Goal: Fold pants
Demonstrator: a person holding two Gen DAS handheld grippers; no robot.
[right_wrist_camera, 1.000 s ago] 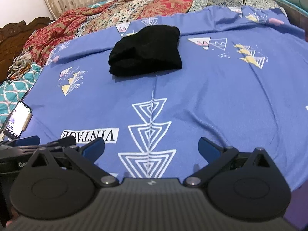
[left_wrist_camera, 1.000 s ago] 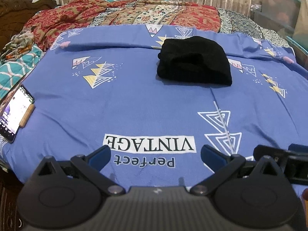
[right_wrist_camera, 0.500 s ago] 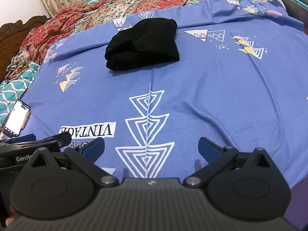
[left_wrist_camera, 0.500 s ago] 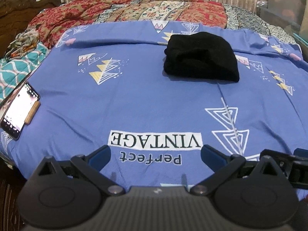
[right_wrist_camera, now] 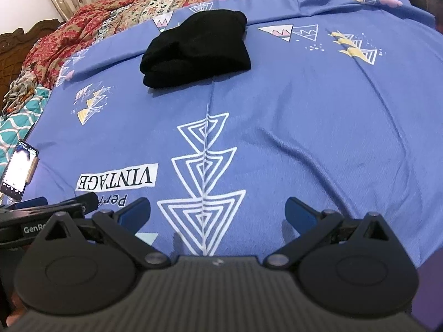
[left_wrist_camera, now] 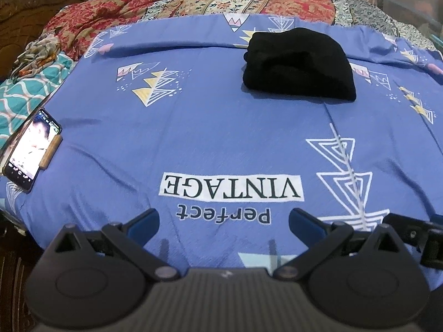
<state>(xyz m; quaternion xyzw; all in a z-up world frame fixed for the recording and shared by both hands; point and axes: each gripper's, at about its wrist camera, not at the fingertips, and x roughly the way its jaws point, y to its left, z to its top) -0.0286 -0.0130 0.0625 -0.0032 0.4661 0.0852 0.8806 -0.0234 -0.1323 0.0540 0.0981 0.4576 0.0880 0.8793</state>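
Observation:
The black pants [left_wrist_camera: 300, 65] lie folded into a thick bundle on the far half of the blue printed bedsheet [left_wrist_camera: 207, 127]; the right wrist view shows the same bundle [right_wrist_camera: 198, 48]. My left gripper [left_wrist_camera: 223, 221] stands open near the bed's front edge, well short of the pants, nothing between its blue pads. My right gripper [right_wrist_camera: 217, 211] is open too, beside the left one, empty, over the white triangle print. The right gripper's body shows at the right edge of the left wrist view.
A lit phone [left_wrist_camera: 31, 149] lies at the sheet's left edge. Red patterned quilts [left_wrist_camera: 193, 2] are piled behind the sheet, a teal blanket [left_wrist_camera: 25, 94] on the left. A carved wooden headboard [left_wrist_camera: 27, 8] stands at the far left, curtains behind.
Both grippers have drawn slightly back and shifted left over the sheet. The pants bundle stays where it was. Both jaws remain open.

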